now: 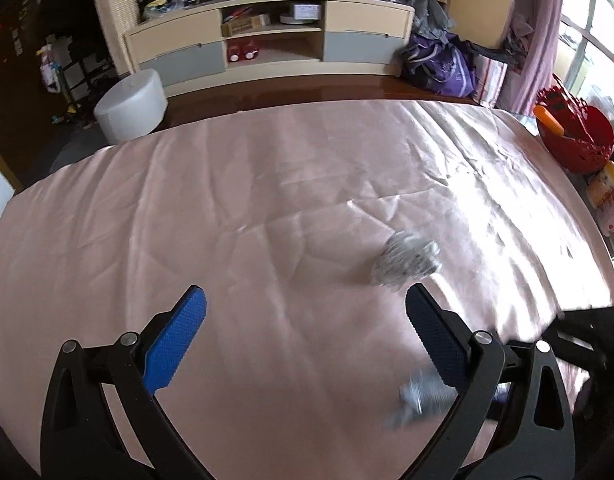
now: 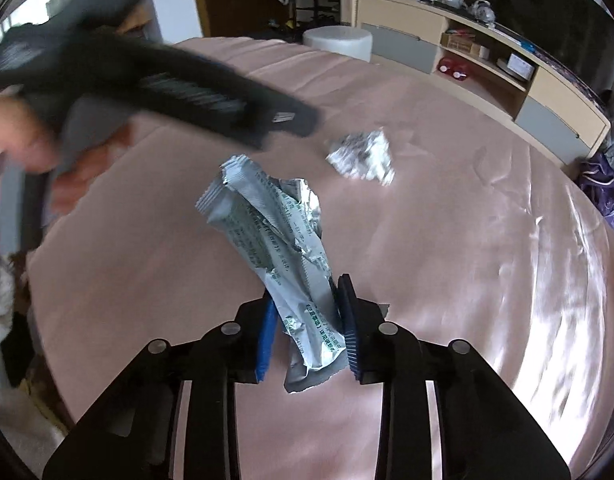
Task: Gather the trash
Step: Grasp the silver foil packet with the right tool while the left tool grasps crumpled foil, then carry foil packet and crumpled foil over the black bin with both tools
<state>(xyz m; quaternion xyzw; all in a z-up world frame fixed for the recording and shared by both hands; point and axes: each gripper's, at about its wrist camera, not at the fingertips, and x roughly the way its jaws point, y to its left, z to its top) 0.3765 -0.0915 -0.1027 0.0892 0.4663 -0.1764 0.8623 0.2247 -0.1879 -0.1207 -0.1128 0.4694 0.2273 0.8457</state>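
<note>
My right gripper (image 2: 307, 296) is shut on a long silver foil wrapper (image 2: 267, 216) and holds it above the pink cloth-covered table (image 2: 467, 280). A crumpled silver foil ball (image 2: 361, 156) lies on the cloth beyond it. In the left wrist view the same ball (image 1: 407, 260) lies just ahead of my right-hand fingertip. My left gripper (image 1: 305, 300) is open and empty above the cloth. The held wrapper shows blurred at lower right (image 1: 423, 396), beside the right gripper's black body (image 1: 587, 344). The left gripper's body (image 2: 167, 84) crosses the right wrist view, blurred.
A red basket (image 1: 575, 136) with an orange item stands at the table's right edge, with yellow packets (image 1: 607, 196) beside it. A white round stool (image 1: 131, 106) and a cream TV cabinet (image 1: 267, 40) stand beyond the table. Purple bags (image 1: 439, 64) lie on the floor.
</note>
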